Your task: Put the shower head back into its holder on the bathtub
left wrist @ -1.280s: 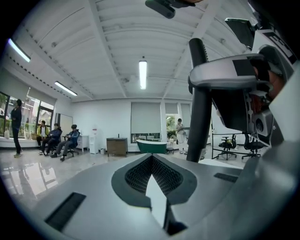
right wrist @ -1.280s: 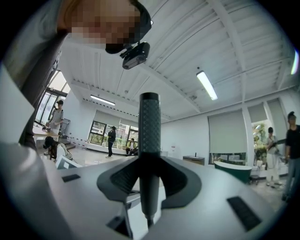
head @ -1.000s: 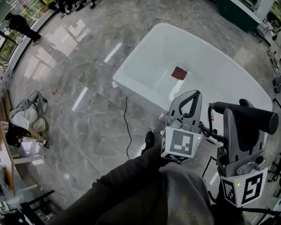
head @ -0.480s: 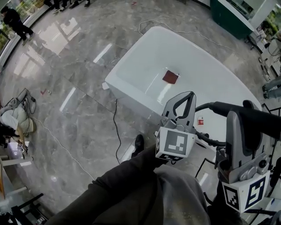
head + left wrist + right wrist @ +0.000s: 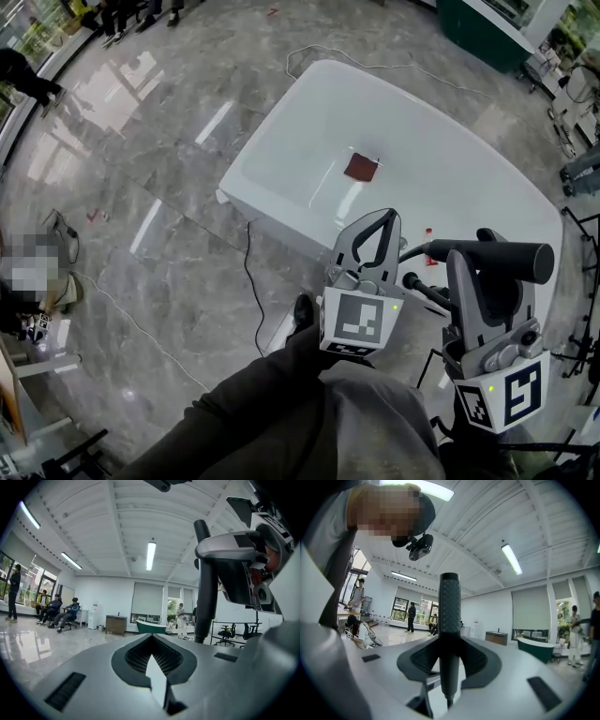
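Observation:
The white bathtub [image 5: 281,141] stands ahead on the grey marble floor, with a dark red square [image 5: 360,168] lying inside it. My right gripper [image 5: 475,259] is shut on the black shower head handle [image 5: 497,255], held over the tub's near right rim; its hose [image 5: 427,292] trails off to the left. The handle [image 5: 449,616] rises upright between the jaws of the right gripper [image 5: 450,641]. My left gripper [image 5: 385,219] hangs just left of it, shut and empty, its tips meeting [image 5: 151,637]. I cannot make out the holder.
A black cable [image 5: 248,272] runs over the floor from the tub's near corner. A dark green tub [image 5: 483,28] stands at the back right, black stand legs [image 5: 581,225] at the right. People sit and stand at the far left. My shoe [image 5: 302,309] is below the tub.
Both grippers have drifted slightly left and lower in the head view while the tub shifted up and left. The right gripper has kept hold of the shower head throughout.

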`<state>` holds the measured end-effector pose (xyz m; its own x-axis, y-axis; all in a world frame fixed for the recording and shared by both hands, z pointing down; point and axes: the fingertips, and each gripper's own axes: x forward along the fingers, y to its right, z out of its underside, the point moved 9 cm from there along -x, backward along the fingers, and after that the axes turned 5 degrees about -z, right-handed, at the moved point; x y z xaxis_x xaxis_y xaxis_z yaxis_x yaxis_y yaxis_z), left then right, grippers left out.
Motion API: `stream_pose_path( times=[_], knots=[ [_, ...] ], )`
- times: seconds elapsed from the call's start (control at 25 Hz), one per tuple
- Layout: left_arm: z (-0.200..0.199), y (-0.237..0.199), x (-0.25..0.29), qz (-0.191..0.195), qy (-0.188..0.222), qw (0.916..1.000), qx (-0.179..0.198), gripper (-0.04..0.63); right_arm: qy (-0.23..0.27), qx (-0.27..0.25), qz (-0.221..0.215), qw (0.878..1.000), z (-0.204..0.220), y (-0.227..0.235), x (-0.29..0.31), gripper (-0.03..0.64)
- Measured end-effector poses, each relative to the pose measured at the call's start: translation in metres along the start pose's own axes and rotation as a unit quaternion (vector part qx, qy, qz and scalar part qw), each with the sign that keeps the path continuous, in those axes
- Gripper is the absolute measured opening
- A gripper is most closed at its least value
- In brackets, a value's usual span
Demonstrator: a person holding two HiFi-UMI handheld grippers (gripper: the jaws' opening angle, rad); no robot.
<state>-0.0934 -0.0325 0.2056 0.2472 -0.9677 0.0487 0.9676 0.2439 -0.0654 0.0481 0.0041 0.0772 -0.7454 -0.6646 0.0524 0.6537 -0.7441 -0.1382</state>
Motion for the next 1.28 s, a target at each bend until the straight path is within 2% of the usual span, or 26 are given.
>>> stream_pose_path(
  times=[0.64, 1.0, 1.28],
  knots=[
    [0.029, -0.026, 0.029, 0.053, -0.036, 0.9978, -0.018, 0.003, -0.023, 0.034, 0.057, 0.998, 0.05, 0.011, 0.026, 0.143],
    [0.052, -0.017, 0.052, 0.036, -0.051, 0.9979, -0.014, 0.003, -0.043, 0.055, 0.061, 0.996, 0.109, 0.036, 0.015, 0.143],
    [0.082, -0.004, 0.073, 0.045, -0.076, 0.9961, -0.006, 0.003, -0.044, 0.079, 0.068, 0.994, 0.155, 0.049, 0.015, 0.143]
  ],
)
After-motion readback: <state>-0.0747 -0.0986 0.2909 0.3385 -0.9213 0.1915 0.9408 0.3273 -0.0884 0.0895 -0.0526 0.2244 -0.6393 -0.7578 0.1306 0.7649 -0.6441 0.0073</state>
